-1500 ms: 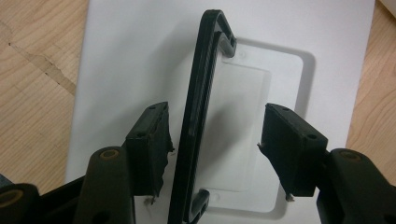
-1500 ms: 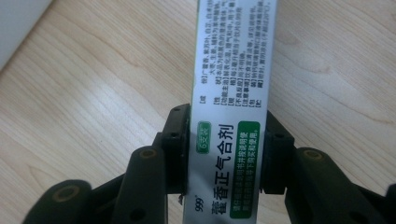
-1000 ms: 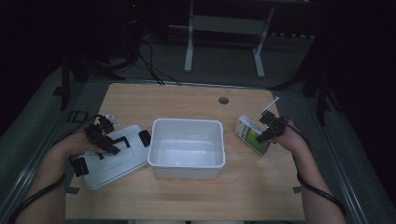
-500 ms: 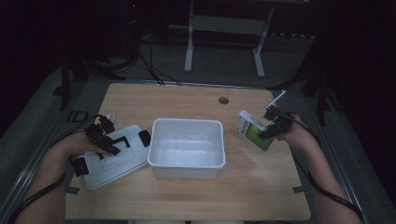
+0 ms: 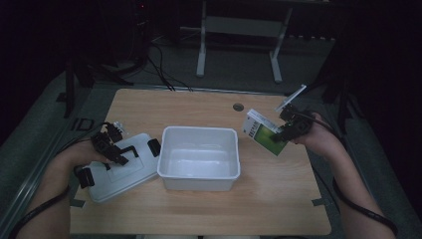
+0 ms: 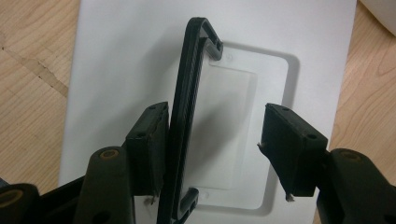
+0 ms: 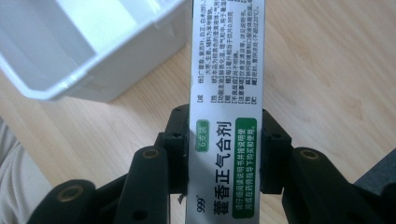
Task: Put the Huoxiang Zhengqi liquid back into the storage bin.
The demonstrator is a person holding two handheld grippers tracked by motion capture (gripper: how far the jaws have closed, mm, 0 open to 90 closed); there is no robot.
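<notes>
The right tongs (image 5: 284, 130) have lifted the green-and-white box (image 5: 263, 134) off the bench (image 5: 278, 199), gripping it just right of the white tub (image 5: 199, 157). Left of the tub, the left tongs (image 5: 115, 149) stand open astride the lid's (image 5: 119, 172) black handle (image 6: 187, 116).

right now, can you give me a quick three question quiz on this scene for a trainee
1. True or false: the right gripper is closed on the green and white box.
2. What stands in the middle of the table? A) a white tub B) a metal pot C) a glass jar
3. Fill in: the black handle on the lid sits between the left gripper's jaws, touching one ____ only.

Key
1. True: both pads press its sides.
2. A, the white tub, open and empty.
3. Pad; the other stands apart.
</notes>
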